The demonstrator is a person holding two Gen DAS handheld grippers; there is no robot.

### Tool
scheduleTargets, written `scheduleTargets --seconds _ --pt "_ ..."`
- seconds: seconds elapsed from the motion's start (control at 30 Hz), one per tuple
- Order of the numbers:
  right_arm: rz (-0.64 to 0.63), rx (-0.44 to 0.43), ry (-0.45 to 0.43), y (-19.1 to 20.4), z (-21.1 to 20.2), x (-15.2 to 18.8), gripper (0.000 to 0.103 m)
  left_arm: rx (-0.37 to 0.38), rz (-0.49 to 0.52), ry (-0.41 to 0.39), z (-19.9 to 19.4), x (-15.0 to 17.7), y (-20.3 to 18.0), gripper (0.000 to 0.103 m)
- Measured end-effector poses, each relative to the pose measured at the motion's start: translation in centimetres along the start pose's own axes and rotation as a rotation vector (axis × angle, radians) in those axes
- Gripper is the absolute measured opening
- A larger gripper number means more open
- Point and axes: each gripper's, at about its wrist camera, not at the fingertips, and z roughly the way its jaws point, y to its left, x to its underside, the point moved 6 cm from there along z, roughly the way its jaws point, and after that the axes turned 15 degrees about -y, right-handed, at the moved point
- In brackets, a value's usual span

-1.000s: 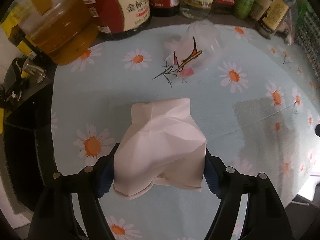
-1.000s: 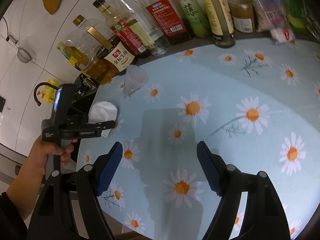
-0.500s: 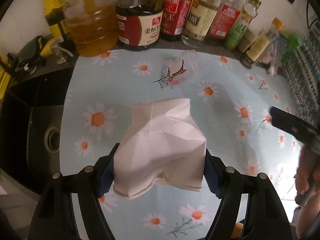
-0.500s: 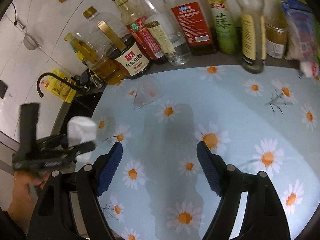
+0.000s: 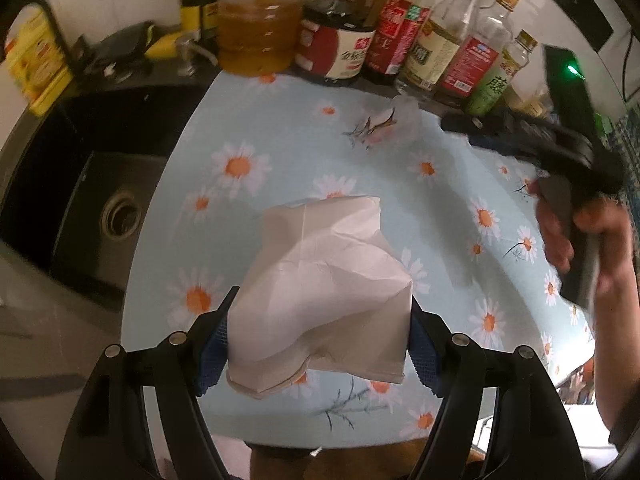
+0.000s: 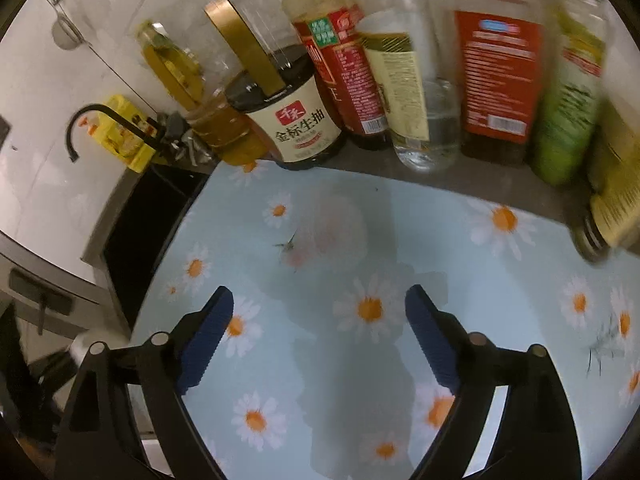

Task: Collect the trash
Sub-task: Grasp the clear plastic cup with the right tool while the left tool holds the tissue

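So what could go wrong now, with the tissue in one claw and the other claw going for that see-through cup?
1. The clear plastic cup lies close to the row of bottles. The right claw, empty with jaws opening, could bump one over.
2. The cup looks thin and light, so it might skid on the daisy tablecloth or crumple.
3. The left claw only pinches the crumpled tissue at its sides, so it could slip out.

The left wrist camera looks steeply down from above the front edge of the daisy tablecloth (image 5: pixel 280 148), facing the bottles (image 5: pixel 430 50) along the back edge. The right wrist camera sits closer to those bottles (image 6: pixel 404 92), also tilted down. Both views share the tablecloth's (image 6: pixel 460 280) back left corner beside the sink (image 5: pixel 100 200).
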Motion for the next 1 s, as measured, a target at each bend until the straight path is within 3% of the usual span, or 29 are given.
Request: scheduleTargets --seconds 0.37,0.6,0.73,1.0 --pt "-0.018 -0.025 0.097 -0.8 5.6 -1.2 0.087 -0.03 -0.088 -0.004 -1.6 2.4 -0.4 0.073" --pt "-0.019 -0.074 0.106 -0.7 7.3 -1.6 0.087 -0.039 -0.122 0.008 -1.4 3.4 -0.4 0.073" --pt "-0.059 -0.081 0.122 -0.2 7.8 -1.2 0.066 -0.041 -0.136 0.022 -1.0 3.9 -0.3 0.073" --pt "-0.091 -0.095 0.111 0.6 6.8 -0.3 0.063 -0.03 -0.13 0.023 -0.7 3.5 -0.6 0.073"
